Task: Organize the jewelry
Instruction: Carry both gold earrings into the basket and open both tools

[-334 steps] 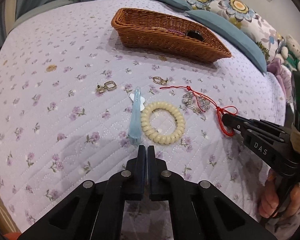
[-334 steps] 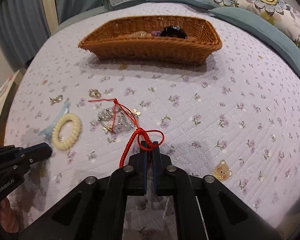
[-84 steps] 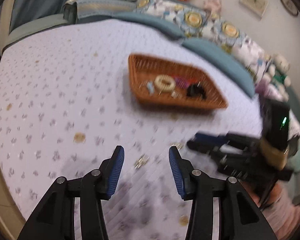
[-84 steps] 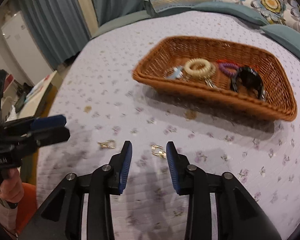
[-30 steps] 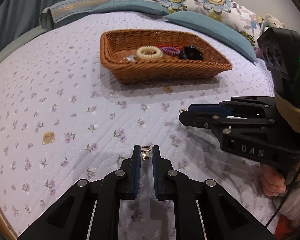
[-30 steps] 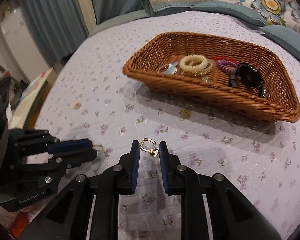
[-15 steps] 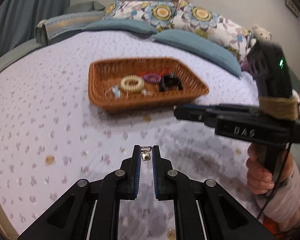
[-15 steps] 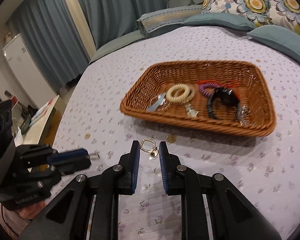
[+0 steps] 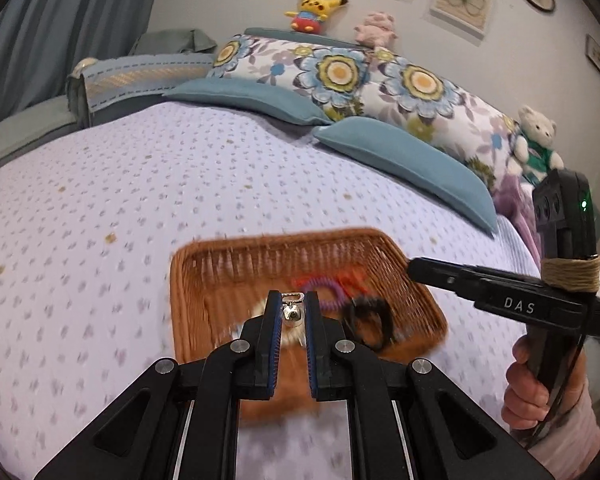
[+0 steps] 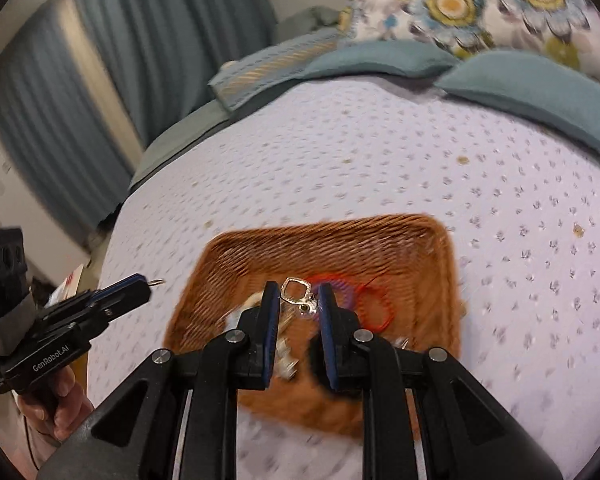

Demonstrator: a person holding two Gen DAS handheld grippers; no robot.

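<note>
Bedroom setup: lavender floral quilt (image 9: 140, 208) covering the bed, teal and flowered pillows plus plush toys at the far end, blue curtains off to one side.

Left hand-held gripper (image 9: 292, 314) is hovering above the near edge of the wicker basket (image 9: 204, 256), jaws nearly closed and pinching a small silver bell earring (image 9: 291, 311) by its body, loop sticking out past the tips. Right hand-held gripper (image 10: 300, 300) is sitting just beside it over the same basket, jaws parted a bit wider. The matching square-loop earring (image 10: 299, 294) is showing between the tips, but it's touching neither pad that I can see, so I can't tell whether it's still clamped or already being let go.

Both are holding high and tilted down, presumably so the earrings fall inside the rim rather than onto the quilt.

Directly below the tips: purple coil hair tie (image 9: 332, 292), red cord (image 10: 374, 308), a black item (image 9: 370, 320) and a cream ring, all motion-blurred. Nothing is blocking the drop; small pieces may just be landing on that pile and tangling.
</note>
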